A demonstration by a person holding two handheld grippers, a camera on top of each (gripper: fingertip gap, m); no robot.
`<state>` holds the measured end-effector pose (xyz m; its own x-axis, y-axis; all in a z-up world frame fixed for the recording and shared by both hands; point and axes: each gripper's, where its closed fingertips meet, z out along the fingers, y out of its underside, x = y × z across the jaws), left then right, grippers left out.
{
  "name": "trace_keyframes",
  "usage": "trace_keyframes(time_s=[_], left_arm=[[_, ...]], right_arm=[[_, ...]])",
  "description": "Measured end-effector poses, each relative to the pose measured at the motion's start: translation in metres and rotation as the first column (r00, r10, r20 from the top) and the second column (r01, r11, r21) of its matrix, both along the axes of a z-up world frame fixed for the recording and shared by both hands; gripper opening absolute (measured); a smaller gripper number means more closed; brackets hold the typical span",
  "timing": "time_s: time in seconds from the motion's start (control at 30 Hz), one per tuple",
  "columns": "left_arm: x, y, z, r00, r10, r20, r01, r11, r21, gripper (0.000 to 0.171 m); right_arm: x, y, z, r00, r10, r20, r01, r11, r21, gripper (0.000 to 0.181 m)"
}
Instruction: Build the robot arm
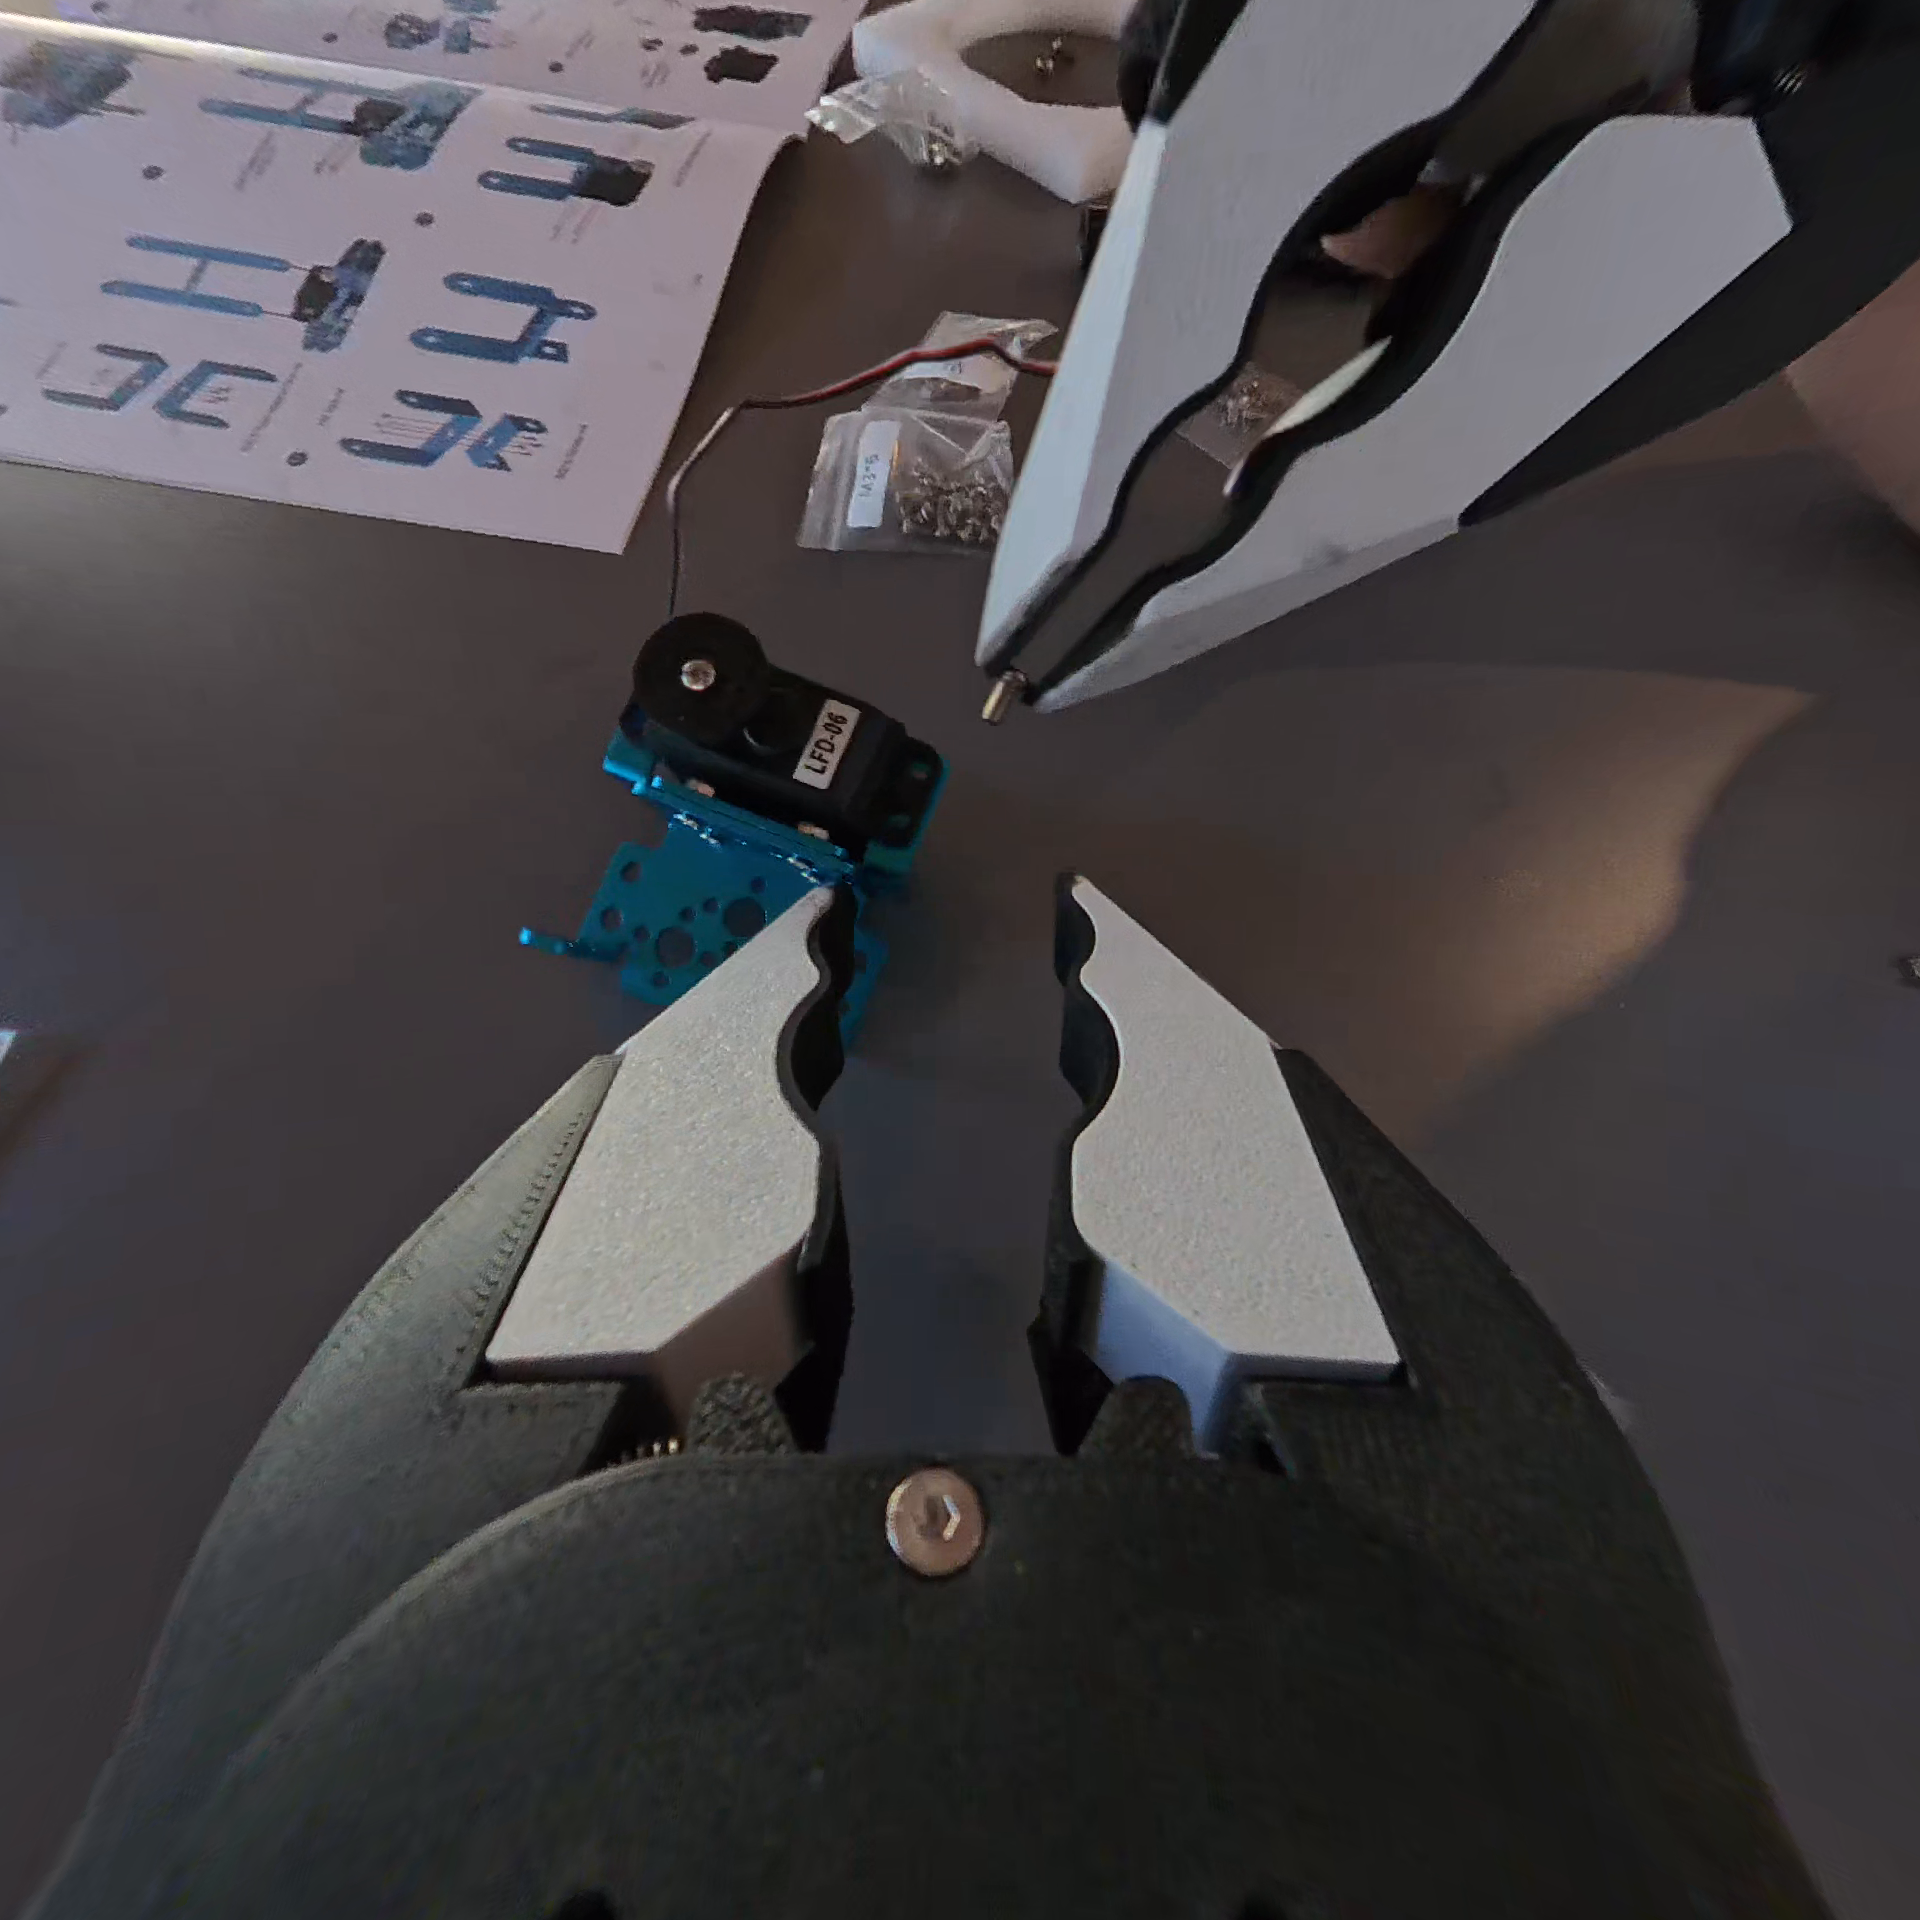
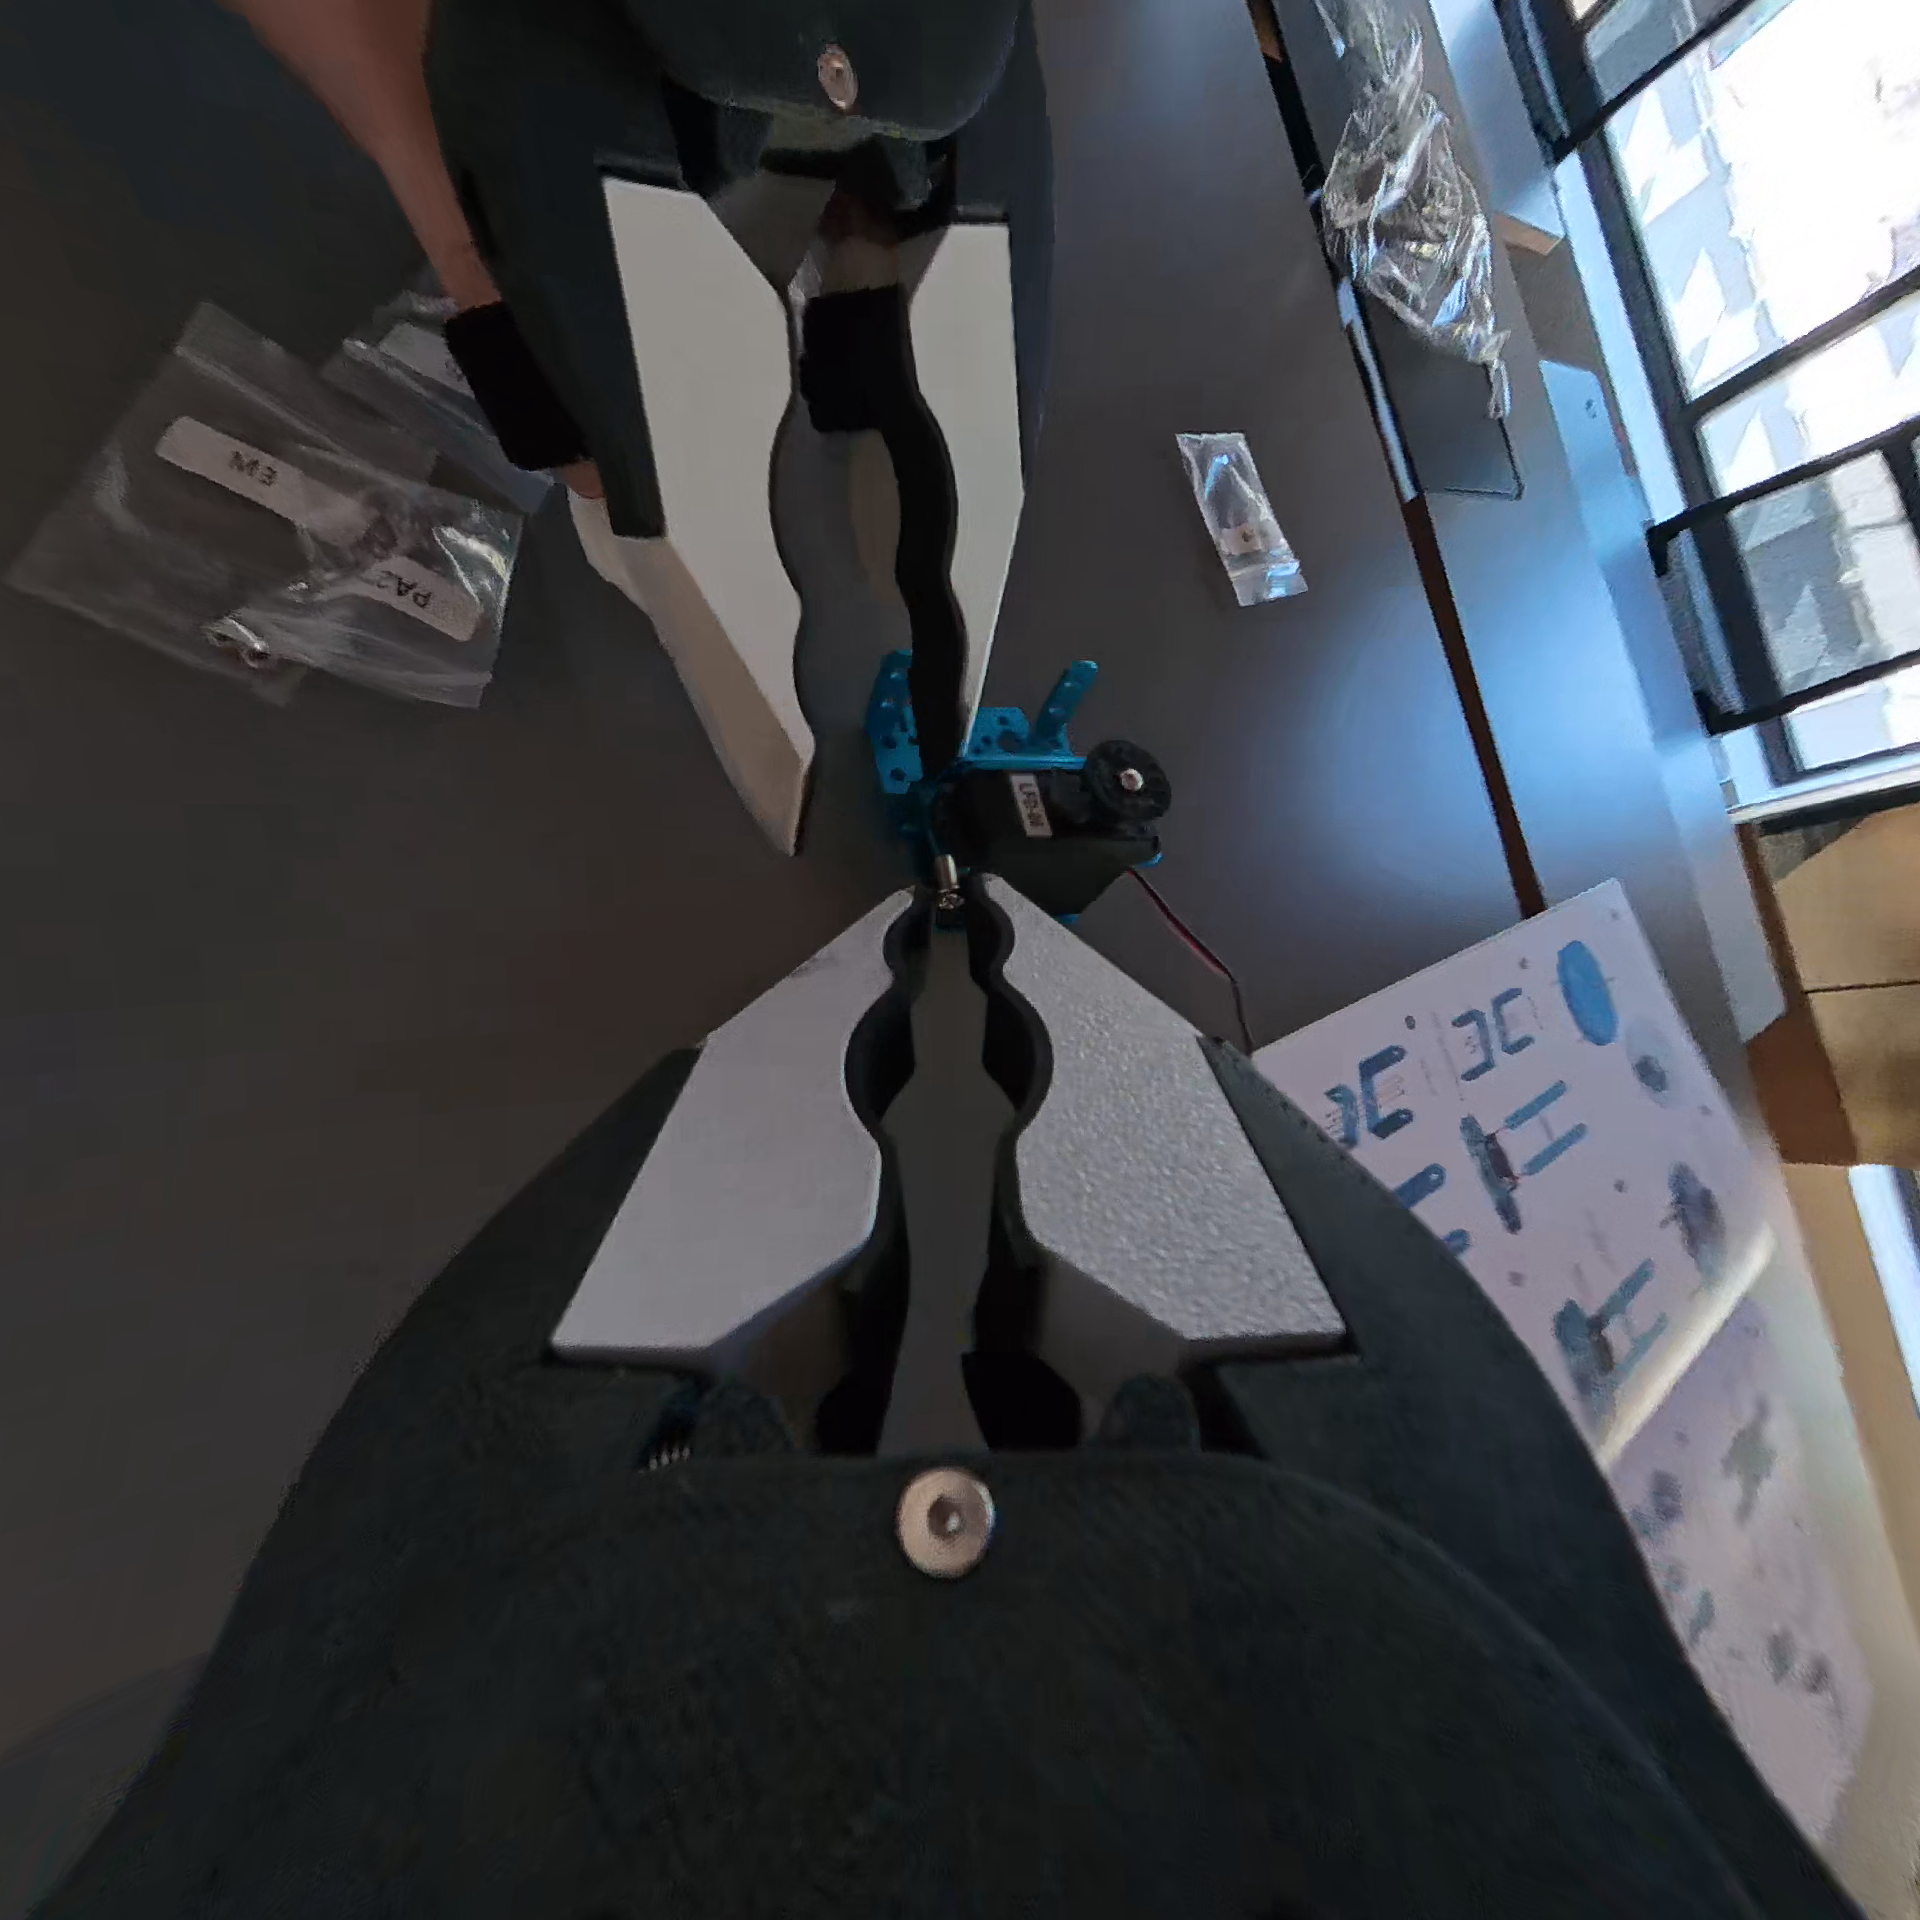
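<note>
Pinching small screw point(image 2: 948, 891), right tongs point(image 2: 951, 902) clenched mid-frame beside servo point(image 2: 1049, 821); left tongs point(image 1: 948, 896) released, fingertip against blue bracket point(image 1: 691, 914) on worktop point(image 1: 1351, 935). Steadying the bracket probably helps.

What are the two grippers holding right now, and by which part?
The right gripper pinches a small silver screw at its fingertips; the shaft sticks out. The left gripper is open, holding nothing, one finger beside the blue bracket.
</note>
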<state>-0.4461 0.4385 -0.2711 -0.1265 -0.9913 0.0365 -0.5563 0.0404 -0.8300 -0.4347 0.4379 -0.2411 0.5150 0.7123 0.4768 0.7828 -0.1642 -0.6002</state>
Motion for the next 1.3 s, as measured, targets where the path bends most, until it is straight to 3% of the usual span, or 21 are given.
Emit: trace_keyframes(time_s=[0.1,0.23,0.4,0.53,0.63,0.77,0.83,1.0,1.1,1.3], left_arm=[[0.002,-0.002,-0.003,1.000,0.003,-0.019,-0.002,1.000,0.026,0.035],[0.003,0.000,-0.002,1.000,0.027,-0.013,-0.027,0.999,0.022,0.036],[0.000,0.004,0.012,0.999,0.025,0.030,-0.027,0.999,0.046,0.033],[0.004,0.016,0.031,0.995,0.051,0.092,-0.056,0.997,0.057,0.029],[0.018,0.032,0.046,0.987,0.062,0.148,-0.063,0.998,0.006,0.050],[0.030,0.039,0.040,0.992,-0.022,0.122,0.024,1.000,-0.019,0.046],[0.032,0.034,0.038,0.990,-0.065,0.126,0.071,0.996,-0.046,0.024],[0.029,0.030,0.031,0.986,-0.094,0.135,0.095,0.995,0.002,0.030],[0.030,0.035,0.034,0.985,-0.068,0.161,0.066,0.998,0.016,0.021],[0.030,0.037,0.034,0.986,-0.053,0.156,0.053,0.999,0.005,0.021]], right_arm=[[0.003,0.000,0.002,0.984,0.059,0.166,-0.067,0.997,0.047,0.006],[0.008,0.001,0.000,0.883,0.179,0.435,-0.222,0.974,0.048,0.006],[0.005,0.003,0.007,0.798,0.245,0.551,-0.303,0.953,0.015,0.006],[0.006,0.004,0.009,0.747,0.266,0.609,-0.336,0.942,0.000,0.006],[0.010,0.005,0.008,0.705,0.276,0.653,-0.348,0.937,-0.019,0.006],[0.013,0.006,0.008,0.641,0.291,0.710,-0.368,0.928,-0.048,0.006],[0.014,0.005,0.008,0.607,0.300,0.736,-0.376,0.924,-0.066,0.006],[0.020,0.006,0.005,0.583,0.307,0.752,-0.360,0.928,-0.099,0.006],[0.019,0.008,0.007,0.581,0.299,0.757,-0.356,0.930,-0.094,0.006],[0.009,0.007,0.007,0.552,0.325,0.768,-0.391,0.914,-0.106,0.006]])
